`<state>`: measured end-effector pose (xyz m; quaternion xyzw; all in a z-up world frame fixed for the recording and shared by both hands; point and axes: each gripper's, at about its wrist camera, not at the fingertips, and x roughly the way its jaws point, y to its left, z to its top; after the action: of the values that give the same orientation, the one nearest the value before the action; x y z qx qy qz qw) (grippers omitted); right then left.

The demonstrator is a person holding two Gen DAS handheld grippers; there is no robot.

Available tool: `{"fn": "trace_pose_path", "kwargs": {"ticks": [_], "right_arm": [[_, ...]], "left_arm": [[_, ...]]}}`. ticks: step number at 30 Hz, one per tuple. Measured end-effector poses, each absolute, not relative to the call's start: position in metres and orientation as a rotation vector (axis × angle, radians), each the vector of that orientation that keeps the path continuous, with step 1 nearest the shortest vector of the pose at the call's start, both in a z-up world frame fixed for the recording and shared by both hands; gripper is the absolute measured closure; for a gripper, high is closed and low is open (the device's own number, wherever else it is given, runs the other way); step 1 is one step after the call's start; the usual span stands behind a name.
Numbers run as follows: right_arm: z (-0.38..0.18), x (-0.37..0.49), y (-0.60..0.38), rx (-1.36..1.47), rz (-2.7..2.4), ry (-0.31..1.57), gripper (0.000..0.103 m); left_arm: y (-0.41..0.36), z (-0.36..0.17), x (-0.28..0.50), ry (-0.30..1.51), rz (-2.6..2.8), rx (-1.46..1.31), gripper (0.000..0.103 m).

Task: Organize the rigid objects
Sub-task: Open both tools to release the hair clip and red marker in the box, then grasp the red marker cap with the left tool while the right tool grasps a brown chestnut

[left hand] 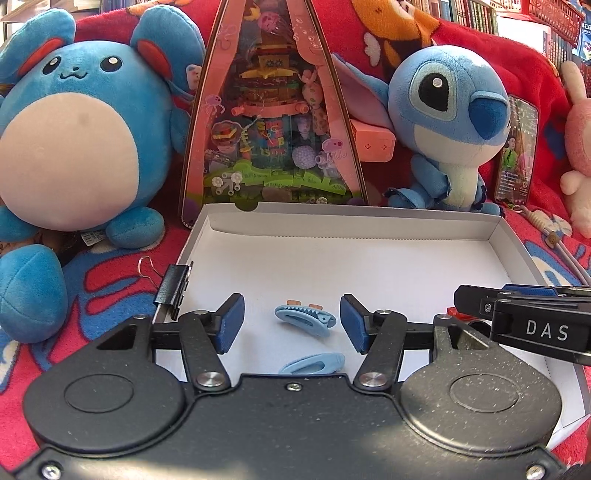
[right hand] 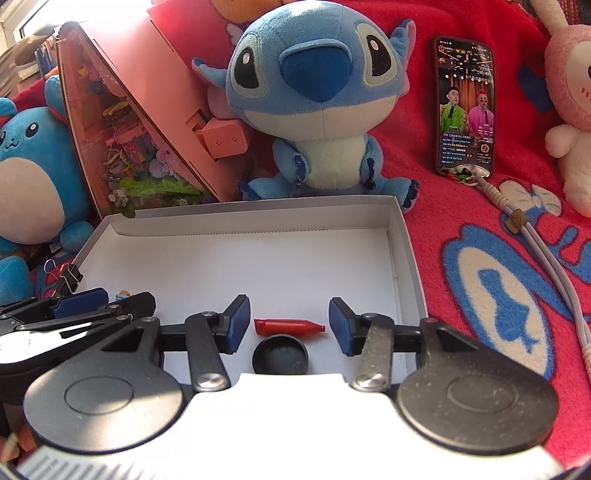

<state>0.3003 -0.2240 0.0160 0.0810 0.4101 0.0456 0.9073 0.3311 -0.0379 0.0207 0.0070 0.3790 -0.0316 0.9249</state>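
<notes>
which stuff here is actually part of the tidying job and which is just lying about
Job:
- white box
- two blue hair clips
- red cap
- dark round lid
- binder clip

Lying about:
- Stitch plush
- blue round plush
- pink bunny plush
- phone
- pink toy package
- red blanket

home | plush toys | red blanket | bookshelves

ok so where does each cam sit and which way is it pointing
Left wrist: sits on the left claw, looking forward over the white box at two blue hair clips; its open fingers show, and the right claw enters from the right.
Right wrist: sits on the right claw, facing a red cap and dark round lid; the left claw shows at left.
Shared: box, Stitch plush, phone, binder clip.
</notes>
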Motion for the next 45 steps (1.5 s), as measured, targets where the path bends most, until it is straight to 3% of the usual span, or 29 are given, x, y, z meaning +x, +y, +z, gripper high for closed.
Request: {"fn": "trace_pose_path", "kwargs": {"ticks": [7, 16, 23, 40, 42, 45], "right_arm": [[0.035, 0.282, -0.231, 0.16, 0.112, 0.792, 0.031], [0.063, 0.22, -0.245, 0.064, 0.184, 0.675, 0.02], [0.066, 0.167, -0.253, 0.023, 0.233, 0.608, 0.018], [0.028, 0.056, -0.259, 0.003, 0.235, 0.564, 0.018], [0.024, 0.045, -0.258, 0.0, 0.229, 0.559, 0.02], [0.02, 0.032, -0.258, 0.004, 0.226, 0.567, 0.036]], "left_arm": [[-0.032, 0.043, 0.301, 0.72, -0.087, 0.002, 0.031], [-0.031, 0.06, 0.226, 0.624, -0.181, -0.002, 0.027], [-0.031, 0.055, 0.168, 0.614, -0.227, -0.048, 0.026], [-0.037, 0.018, 0.047, 0.567, -0.247, -0.002, 0.025], [-0.038, 0.017, 0.035, 0.551, -0.253, 0.012, 0.025], [-0.04, 0.015, 0.022, 0.54, -0.284, 0.031, 0.025]]}}
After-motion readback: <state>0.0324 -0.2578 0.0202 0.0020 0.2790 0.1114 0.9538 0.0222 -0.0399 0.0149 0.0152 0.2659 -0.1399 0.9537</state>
